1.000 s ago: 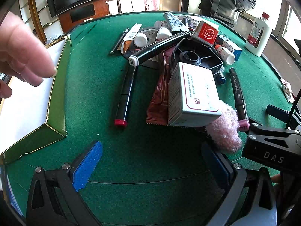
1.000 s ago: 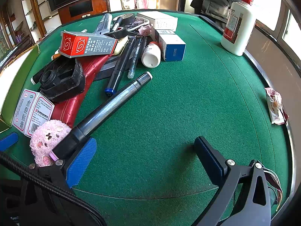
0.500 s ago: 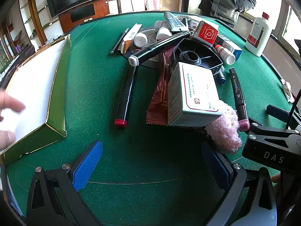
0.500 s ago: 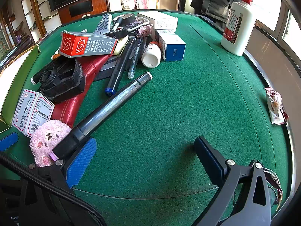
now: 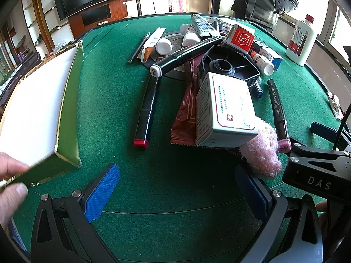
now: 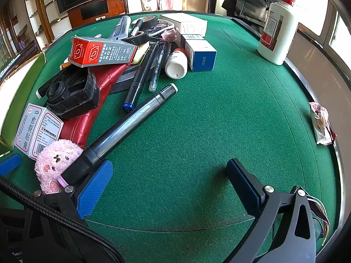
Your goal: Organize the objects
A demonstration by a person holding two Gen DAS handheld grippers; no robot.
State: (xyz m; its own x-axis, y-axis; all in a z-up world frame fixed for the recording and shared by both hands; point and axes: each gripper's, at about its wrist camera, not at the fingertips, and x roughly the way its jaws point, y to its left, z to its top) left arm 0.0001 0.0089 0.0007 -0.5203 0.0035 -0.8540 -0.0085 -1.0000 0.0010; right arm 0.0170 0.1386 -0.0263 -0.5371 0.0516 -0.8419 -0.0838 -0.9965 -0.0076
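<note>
Bare felt runs open right and near. Clutter pile blocks centre-far; green box walls the left (a hand grips its near corner).

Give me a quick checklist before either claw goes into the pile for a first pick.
1. Left claw open and holding nothing: ok.
2. Right claw open and holding nothing: ok.
3. Green box free to receive items: not ok, a bare hand is gripping its near corner.
4. Pink plush free to lift: not ok, the pink-capped marker lies against it and the white medicine box leans over it.
5. Red-capped marker lying alone on the felt: ok, an easy first pick.
6. Marker clear of the right claw's left finger: cannot tell, they overlap in the right wrist view.
</note>
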